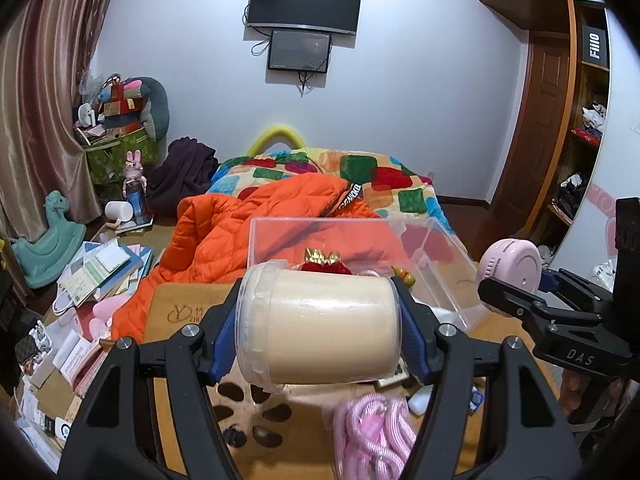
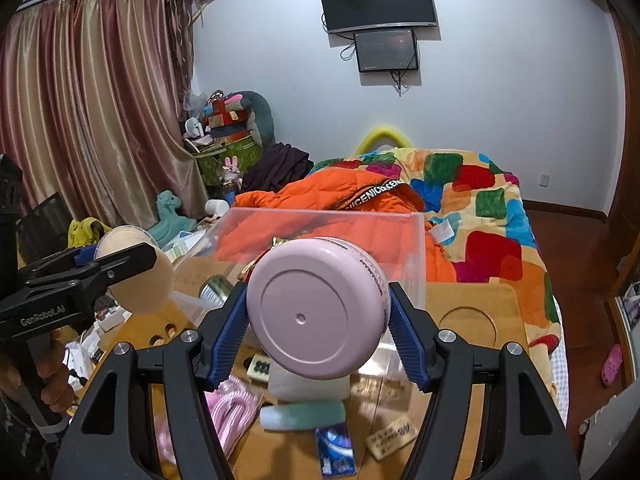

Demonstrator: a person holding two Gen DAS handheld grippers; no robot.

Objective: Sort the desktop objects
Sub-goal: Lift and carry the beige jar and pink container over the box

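My left gripper (image 1: 318,326) is shut on a cream cylindrical jar (image 1: 320,324), held sideways above the wooden desk (image 1: 180,308). It also shows in the right wrist view (image 2: 136,276). My right gripper (image 2: 318,334) is shut on a round pink jar (image 2: 318,308), its base facing the camera; this jar shows at the right of the left wrist view (image 1: 514,266). A clear plastic box (image 1: 440,256) stands just beyond both, holding a red and gold trinket (image 1: 324,262). The box also shows in the right wrist view (image 2: 400,240).
On the desk lie a pink coiled cord (image 1: 376,436), a mint tube (image 2: 304,416), a blue packet (image 2: 336,454), a small tin (image 2: 214,290) and small labels. An orange jacket (image 1: 240,232) and a coloured blanket (image 2: 480,208) cover the bed behind. Papers (image 1: 100,272) pile at the left.
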